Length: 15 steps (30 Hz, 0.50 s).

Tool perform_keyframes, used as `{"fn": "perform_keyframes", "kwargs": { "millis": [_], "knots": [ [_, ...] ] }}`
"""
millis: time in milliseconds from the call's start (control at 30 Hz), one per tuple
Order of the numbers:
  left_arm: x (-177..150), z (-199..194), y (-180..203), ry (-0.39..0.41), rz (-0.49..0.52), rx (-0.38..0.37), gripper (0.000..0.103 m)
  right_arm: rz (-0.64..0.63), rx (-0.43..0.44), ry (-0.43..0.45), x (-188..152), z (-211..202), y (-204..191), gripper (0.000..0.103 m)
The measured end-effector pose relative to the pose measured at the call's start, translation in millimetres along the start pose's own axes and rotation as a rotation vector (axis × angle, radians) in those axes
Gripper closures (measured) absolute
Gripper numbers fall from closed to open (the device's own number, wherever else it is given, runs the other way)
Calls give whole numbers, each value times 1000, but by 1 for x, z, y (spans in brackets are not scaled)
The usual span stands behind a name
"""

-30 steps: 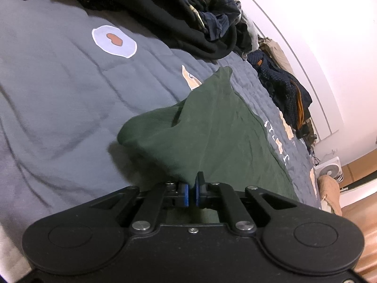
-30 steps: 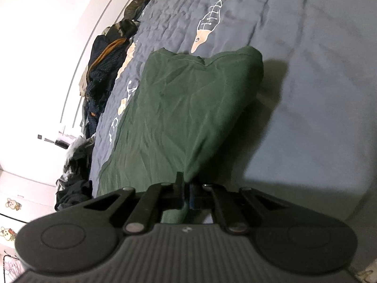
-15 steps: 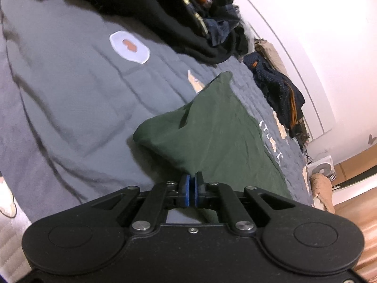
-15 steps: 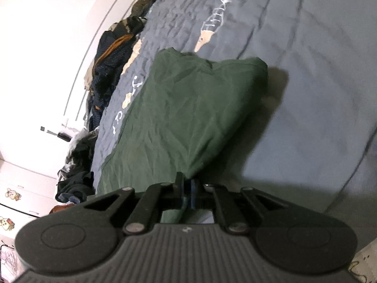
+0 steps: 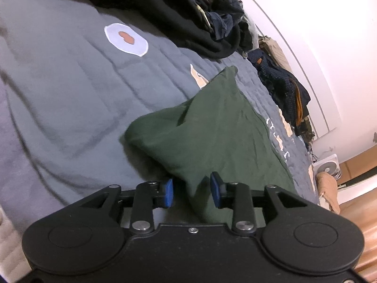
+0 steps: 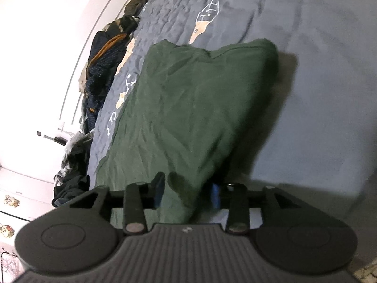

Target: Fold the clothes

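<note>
A dark green garment [image 5: 212, 129] lies folded on the grey quilt [image 5: 59, 94], its near edge lifted. In the left wrist view my left gripper [image 5: 192, 189] has its jaws opening; a green fold sits between the blue pads [image 5: 168, 191] without being pressed. In the right wrist view the same green garment [image 6: 195, 99] stretches away from my right gripper [image 6: 187, 192]. Its jaws are opening too, and a hanging fold of green cloth sits loose in the gap between them.
A heap of dark clothes [image 5: 188, 11] lies at the far end of the bed. More dark garments [image 5: 282, 87] [image 6: 103, 54] line the wall side. A small white fan [image 5: 327, 167] stands on the floor beyond the bed. The quilt [image 6: 329, 94] spreads to the right.
Both grippers were shut on the green garment's near edge and now stand apart, the cloth slack between the pads. Neither hand has shifted much.
</note>
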State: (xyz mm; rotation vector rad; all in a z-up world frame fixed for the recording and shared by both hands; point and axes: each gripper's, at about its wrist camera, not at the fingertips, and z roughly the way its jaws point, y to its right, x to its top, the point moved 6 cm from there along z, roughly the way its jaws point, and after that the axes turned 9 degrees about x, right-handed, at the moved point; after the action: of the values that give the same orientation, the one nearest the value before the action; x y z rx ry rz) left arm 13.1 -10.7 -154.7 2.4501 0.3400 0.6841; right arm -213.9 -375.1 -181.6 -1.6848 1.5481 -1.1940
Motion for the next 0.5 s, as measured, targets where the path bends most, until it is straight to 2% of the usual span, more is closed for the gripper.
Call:
{"fn": "perform_keyframes", "kwargs": {
  "millis": [233,500],
  "knots": [
    [0,14,9,-6,8,-10,71,42,32,14,7,15,1,56],
    [1,25,12,-17,-16,-8,70,51,26,17,10,25,0,56]
  ]
}}
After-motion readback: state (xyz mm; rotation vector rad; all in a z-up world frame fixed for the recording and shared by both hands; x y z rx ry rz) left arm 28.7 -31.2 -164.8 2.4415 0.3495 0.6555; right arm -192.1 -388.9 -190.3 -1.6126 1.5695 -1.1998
